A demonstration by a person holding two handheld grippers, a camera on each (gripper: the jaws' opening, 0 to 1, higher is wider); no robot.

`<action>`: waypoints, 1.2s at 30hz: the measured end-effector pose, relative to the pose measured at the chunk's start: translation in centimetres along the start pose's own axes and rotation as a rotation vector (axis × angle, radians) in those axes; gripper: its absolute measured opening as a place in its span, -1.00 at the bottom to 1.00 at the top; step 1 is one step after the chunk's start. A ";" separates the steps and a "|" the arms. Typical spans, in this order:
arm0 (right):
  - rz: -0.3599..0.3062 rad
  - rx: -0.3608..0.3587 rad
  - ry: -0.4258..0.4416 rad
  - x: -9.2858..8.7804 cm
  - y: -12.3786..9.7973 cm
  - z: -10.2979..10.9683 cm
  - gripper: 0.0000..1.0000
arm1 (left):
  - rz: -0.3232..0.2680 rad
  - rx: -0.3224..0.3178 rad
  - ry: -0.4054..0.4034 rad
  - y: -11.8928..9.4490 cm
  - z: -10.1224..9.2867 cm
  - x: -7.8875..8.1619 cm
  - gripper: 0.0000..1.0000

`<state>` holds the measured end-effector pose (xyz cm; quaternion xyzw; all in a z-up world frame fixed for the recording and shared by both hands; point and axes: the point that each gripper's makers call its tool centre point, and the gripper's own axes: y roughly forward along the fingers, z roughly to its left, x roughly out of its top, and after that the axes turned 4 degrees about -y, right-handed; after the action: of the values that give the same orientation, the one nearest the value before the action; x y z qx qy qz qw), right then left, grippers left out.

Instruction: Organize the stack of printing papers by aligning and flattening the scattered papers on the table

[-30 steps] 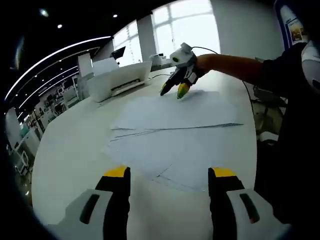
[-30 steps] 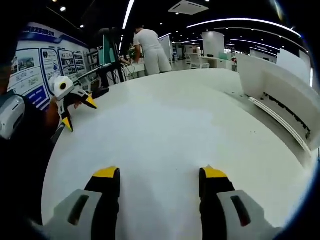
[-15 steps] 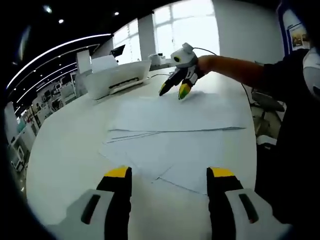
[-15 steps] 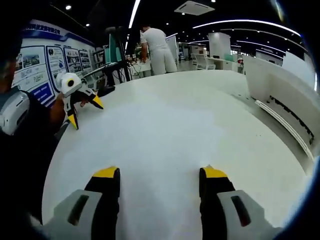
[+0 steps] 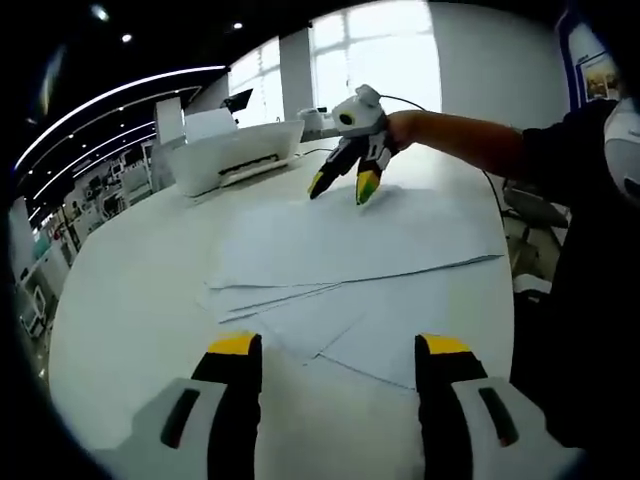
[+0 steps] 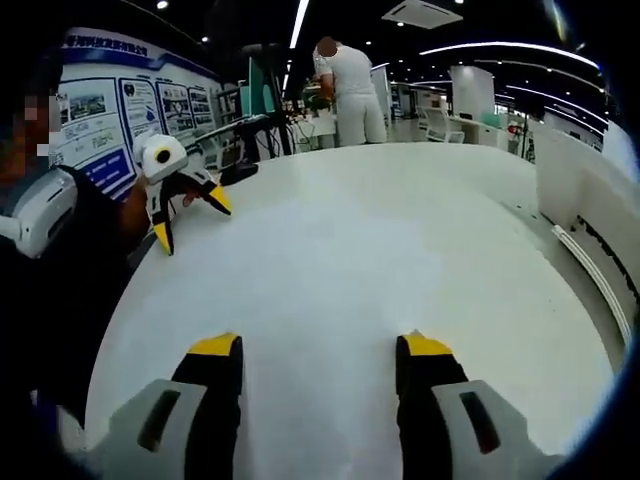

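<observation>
Papers — fanned, unaligned (awaiting squaring) on surface; left gripper, right gripper — jaws apart, empty.

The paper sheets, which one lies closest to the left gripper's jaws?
The sheet whose corner points toward the left gripper; the others fan out farther off.

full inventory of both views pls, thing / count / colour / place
printing papers: several loose sheets, white, fanned out unevenly on the table in the left gripper view
table: one, white, under the papers
printer: one, white, far side of the table beyond the papers
posters: several, blue and white, on the wall at left in the right gripper view
person in white: one, standing beyond the table, back turned
right gripper: yellow tips, open, over the papers' far edge
left gripper: yellow tips, open, at the papers' near edge
</observation>
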<state>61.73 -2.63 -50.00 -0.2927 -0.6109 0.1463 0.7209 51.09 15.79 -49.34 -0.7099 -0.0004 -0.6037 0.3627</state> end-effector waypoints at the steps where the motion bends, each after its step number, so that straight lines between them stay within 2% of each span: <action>1: -0.001 0.008 -0.006 0.1 0.1 0.1 0.17 | 0.001 0.001 0.001 0.0 0.0 0.0 0.32; 10: 0.009 0.020 -0.028 0.1 0.2 0.3 0.20 | 0.009 0.009 0.016 0.0 0.0 0.1 0.33; 16: 0.015 0.014 -0.021 0.1 0.1 -0.1 0.14 | 0.006 0.014 0.016 -0.1 0.0 0.1 0.33; 23: 0.066 -0.033 0.033 -0.8 -1.3 -1.1 0.22 | 0.018 0.041 0.088 -0.8 -1.0 0.6 0.36; 28: 0.090 -0.033 0.046 -1.2 -1.7 -1.0 0.21 | -0.009 -0.003 0.118 -0.1 -2.7 2.1 0.36; 33: 0.147 -0.009 0.018 -1.2 -1.5 -0.5 0.21 | 0.026 -0.032 0.123 2.0 -2.7 1.5 0.33; 36: 0.184 0.014 0.020 -1.1 -1.4 -0.5 0.23 | 0.013 -0.056 0.077 2.4 -3.1 1.6 0.28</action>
<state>61.78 -4.48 -50.05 -0.3438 -0.5731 0.2133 0.7127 49.97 11.72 -49.19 -0.6958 0.0352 -0.6280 0.3466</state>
